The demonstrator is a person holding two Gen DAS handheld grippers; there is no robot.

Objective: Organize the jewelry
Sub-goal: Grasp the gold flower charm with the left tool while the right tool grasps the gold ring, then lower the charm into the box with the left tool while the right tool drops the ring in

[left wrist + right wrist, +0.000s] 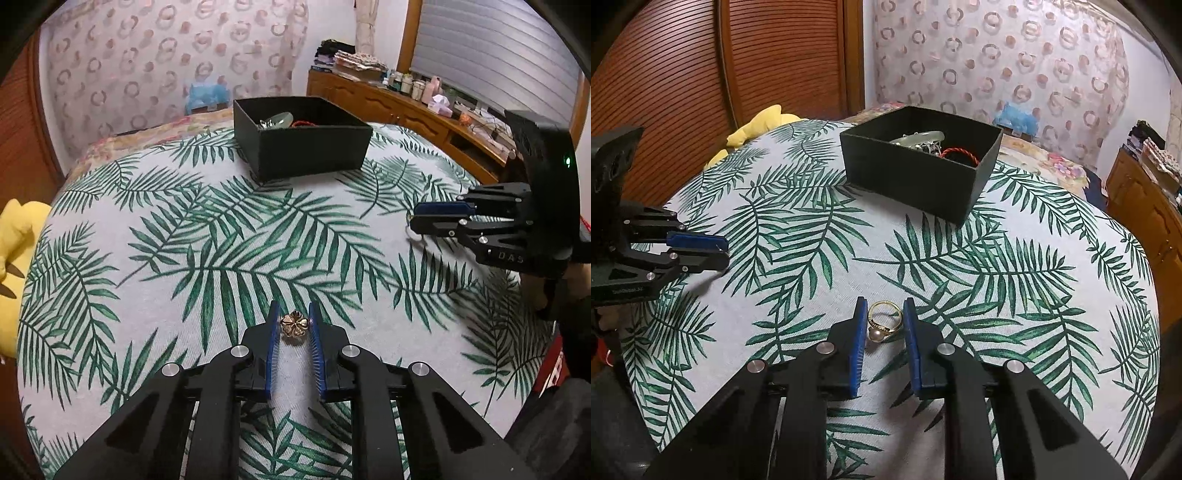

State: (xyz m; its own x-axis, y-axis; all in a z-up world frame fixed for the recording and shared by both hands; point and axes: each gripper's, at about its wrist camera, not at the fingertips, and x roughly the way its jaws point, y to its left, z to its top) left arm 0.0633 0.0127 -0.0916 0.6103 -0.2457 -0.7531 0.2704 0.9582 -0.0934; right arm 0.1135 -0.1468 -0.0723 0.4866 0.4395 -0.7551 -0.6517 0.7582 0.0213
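Note:
A gold flower-shaped piece (293,326) lies on the leaf-print cloth between the open fingers of my left gripper (294,317); the pads stand close on either side, apart from it. A gold ring with a pearl (882,322) lies between the open fingers of my right gripper (885,314), its left side next to the left pad. A black open box (301,134) stands at the far side of the cloth and holds a pale green bangle (919,136), a red cord (960,153) and a silver piece. The right gripper (417,218) shows in the left view, the left gripper (722,251) in the right view.
The leaf-print cloth (207,236) covers a rounded surface. A yellow plush toy (14,236) lies at its left edge. A wooden sideboard (406,107) with clutter stands at the right, wooden slatted doors (701,66) at the left, a patterned curtain behind.

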